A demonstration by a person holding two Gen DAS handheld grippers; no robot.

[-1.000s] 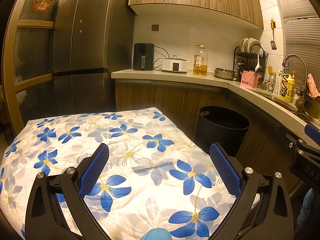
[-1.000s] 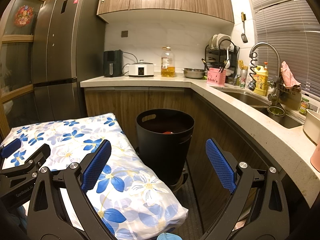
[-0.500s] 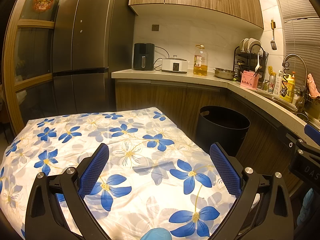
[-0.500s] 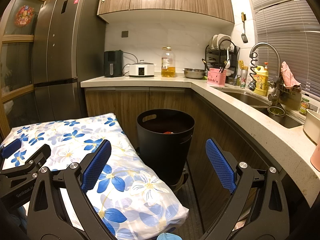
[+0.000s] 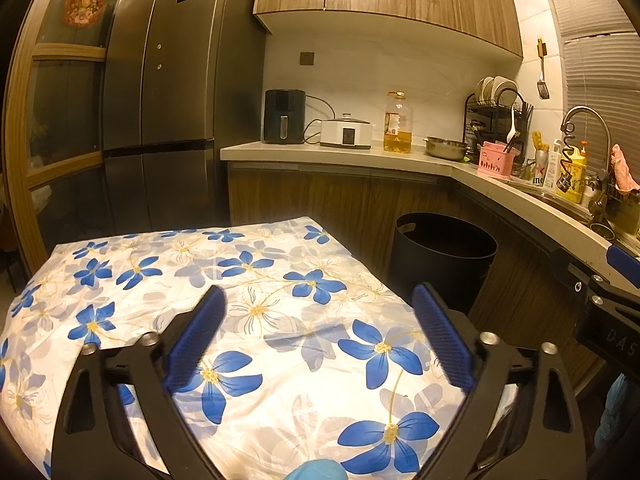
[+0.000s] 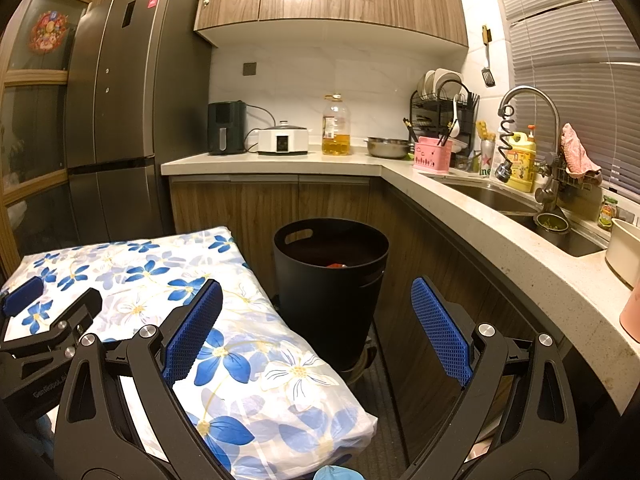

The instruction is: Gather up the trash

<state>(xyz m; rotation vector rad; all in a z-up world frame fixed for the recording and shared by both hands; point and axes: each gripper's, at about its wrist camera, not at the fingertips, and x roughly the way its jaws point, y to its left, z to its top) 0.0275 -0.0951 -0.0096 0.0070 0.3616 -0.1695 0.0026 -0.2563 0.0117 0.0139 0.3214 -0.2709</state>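
Observation:
A black round bin (image 6: 330, 300) stands on the floor between the table and the counter cabinets, and something red (image 6: 338, 265) shows inside it. In the left wrist view the bin (image 5: 440, 268) is past the table's right corner. My left gripper (image 5: 318, 292) hovers over the flowered cloth on the table (image 5: 248, 280); its jaws are closing slightly from wide, with nothing between them. My right gripper (image 6: 316, 284) is open and empty, pointing at the bin from a short way off. The left gripper's finger (image 6: 44, 312) shows at the left edge of the right wrist view.
An L-shaped counter (image 6: 460, 200) runs behind and to the right, carrying appliances, an oil bottle (image 6: 336, 128), a dish rack and a sink (image 6: 500, 200). A tall fridge (image 5: 168, 112) stands at the back left. The floor gap between table and cabinets is narrow.
The left gripper's fingers have come slightly closer together. Neither hand has moved, and the right gripper looks the same.

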